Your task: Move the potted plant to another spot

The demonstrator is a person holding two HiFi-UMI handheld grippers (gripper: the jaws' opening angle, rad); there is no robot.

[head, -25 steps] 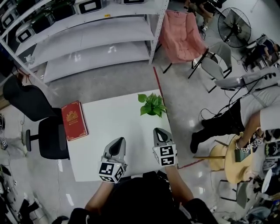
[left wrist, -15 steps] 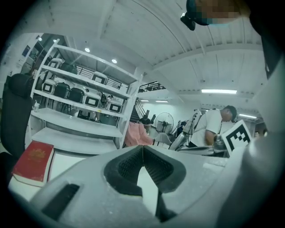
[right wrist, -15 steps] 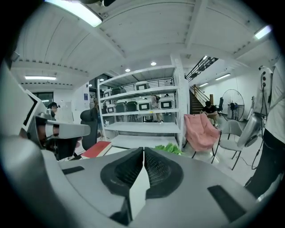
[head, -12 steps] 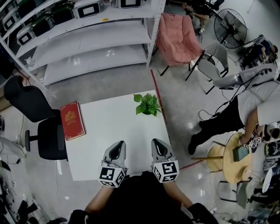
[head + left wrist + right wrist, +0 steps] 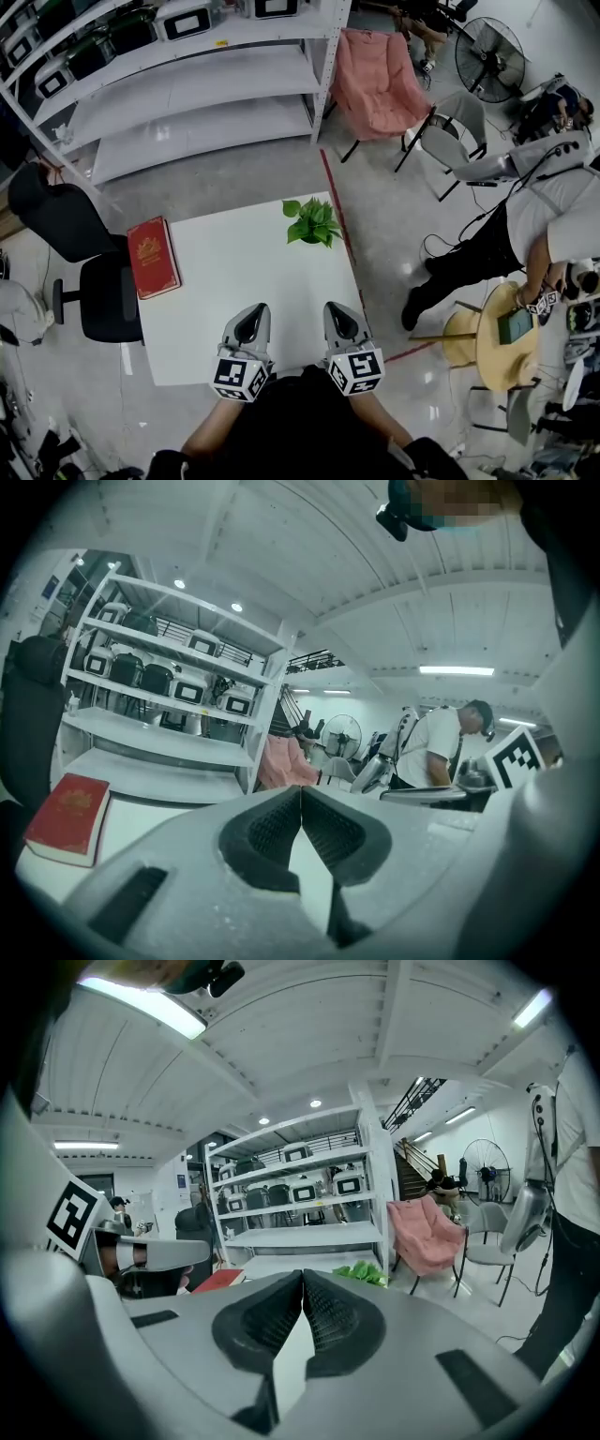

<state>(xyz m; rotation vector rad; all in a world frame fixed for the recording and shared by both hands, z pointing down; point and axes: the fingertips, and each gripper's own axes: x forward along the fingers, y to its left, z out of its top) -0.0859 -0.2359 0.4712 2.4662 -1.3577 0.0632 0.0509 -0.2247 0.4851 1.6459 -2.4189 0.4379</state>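
A red book (image 5: 155, 256) lies along the bench's (image 5: 244, 281) left side. My left gripper (image 5: 251, 319) hangs over the near edge, jaws pressed tip to tip with nothing between them. The right gripper (image 5: 336, 317) beside it is the same. The plant (image 5: 312, 223) stands at the far right corner, well apart from both. That fits a plant waiting to be fetched as well as one already set in its new spot. Leaves hide its pot, so I judge any grip belongs low, under the foliage, kept upright and wary of that edge.
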